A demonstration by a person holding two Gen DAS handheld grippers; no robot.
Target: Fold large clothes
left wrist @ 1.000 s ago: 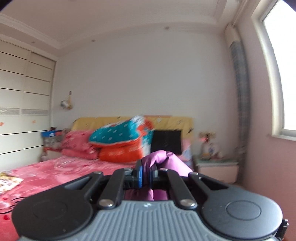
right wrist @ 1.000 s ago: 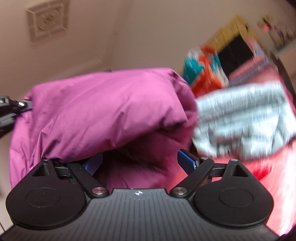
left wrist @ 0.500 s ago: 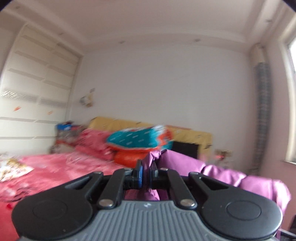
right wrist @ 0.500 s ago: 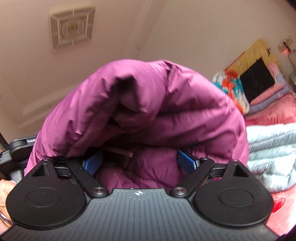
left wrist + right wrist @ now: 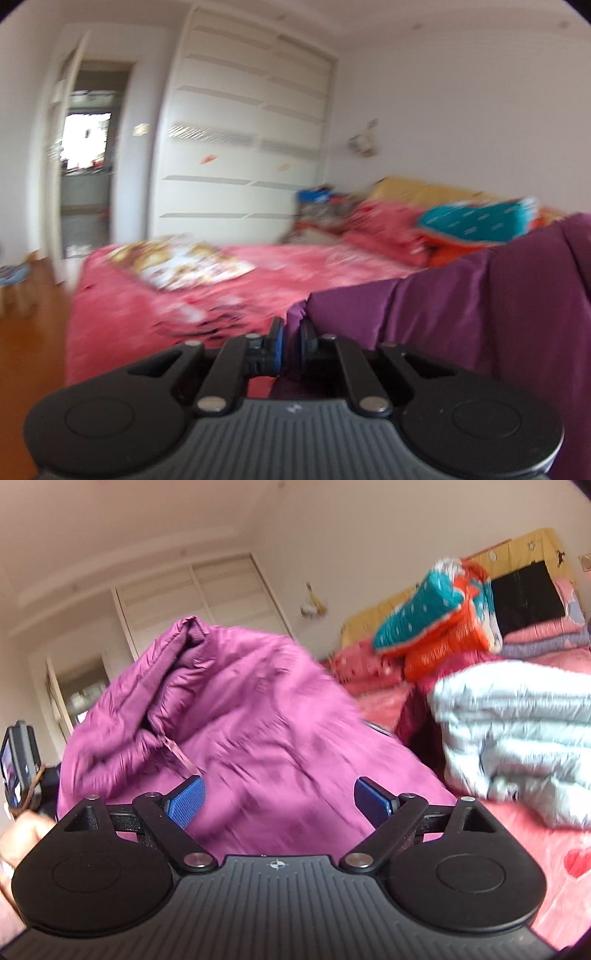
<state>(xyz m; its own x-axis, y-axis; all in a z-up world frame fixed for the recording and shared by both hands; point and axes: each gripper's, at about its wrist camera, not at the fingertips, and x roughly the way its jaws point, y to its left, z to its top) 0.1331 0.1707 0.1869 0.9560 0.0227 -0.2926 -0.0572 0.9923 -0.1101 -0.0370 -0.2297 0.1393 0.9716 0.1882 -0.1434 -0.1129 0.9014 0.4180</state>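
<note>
A purple padded jacket (image 5: 480, 295) hangs out to the right of my left gripper (image 5: 291, 334), low over the pink bed (image 5: 258, 273). The left jaws are just beginning to open, and an edge of the jacket is still pinched between the blue pads. In the right wrist view the same jacket (image 5: 258, 720) bulges up in a crumpled mound in front of my right gripper (image 5: 279, 803). The right jaws stand wide open with the fabric lying between and beyond the pads, and neither pad presses on it. The picture is blurred by motion.
A folded pale grey quilted garment (image 5: 517, 746) lies on the bed at the right, with a teal and orange quilt (image 5: 436, 620) and pillows behind it. A white wardrobe (image 5: 240, 129) and an open doorway (image 5: 88, 155) stand beyond the bed. A person's hand (image 5: 26, 827) shows at the left.
The left gripper has swung left and down, so the wardrobe and doorway now fill its view, still pulling the jacket's edge. The jacket's mound has sunk and spread in front of the right gripper.
</note>
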